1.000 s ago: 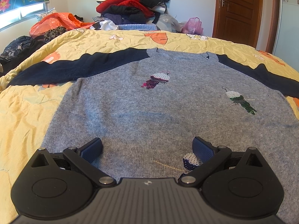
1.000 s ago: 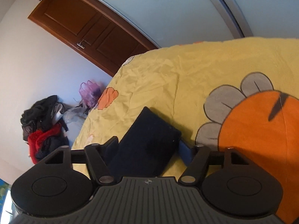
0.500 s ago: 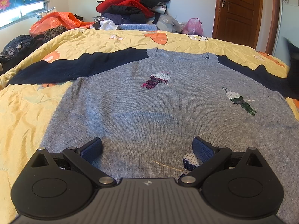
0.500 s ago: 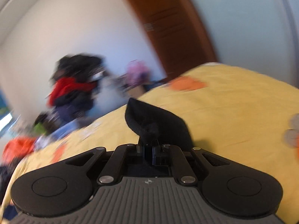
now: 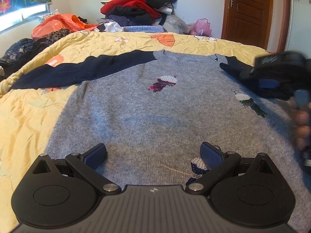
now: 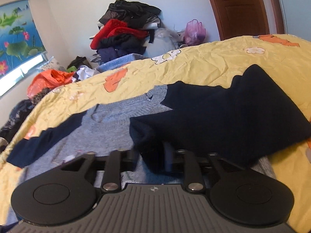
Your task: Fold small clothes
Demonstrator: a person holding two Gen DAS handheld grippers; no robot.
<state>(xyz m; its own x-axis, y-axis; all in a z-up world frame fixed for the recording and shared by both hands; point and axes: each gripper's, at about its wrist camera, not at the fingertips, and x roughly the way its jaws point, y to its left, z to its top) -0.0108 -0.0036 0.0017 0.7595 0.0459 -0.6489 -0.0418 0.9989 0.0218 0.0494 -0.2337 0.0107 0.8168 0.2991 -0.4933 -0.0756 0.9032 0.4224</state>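
Observation:
A grey knit sweater (image 5: 147, 116) with navy sleeves lies flat on the yellow bedspread (image 5: 25, 116). Its left sleeve (image 5: 77, 71) stretches straight out. Its right sleeve (image 6: 223, 120) is folded inward over the chest, and its cuff end droops between the jaws of my right gripper (image 6: 150, 161). Those jaws are opening and stand apart from the cloth. The same gripper (image 5: 283, 91) shows blurred at the right in the left wrist view, with a person's fingers (image 5: 302, 124) below it. My left gripper (image 5: 153, 153) hovers open over the sweater's lower part, holding nothing.
A pile of red and black clothes (image 5: 140, 5) is stacked beyond the bed's far edge, with an orange bag (image 5: 62, 23) at the left and a pink bag (image 5: 201, 27) near the wooden door (image 5: 246, 13). A window (image 5: 21, 17) is at the far left.
My right gripper closed on the right sleeve's cuff, swung it in from the bed's right side over the sweater's chest, and its jaws have parted again. The left gripper stayed still.

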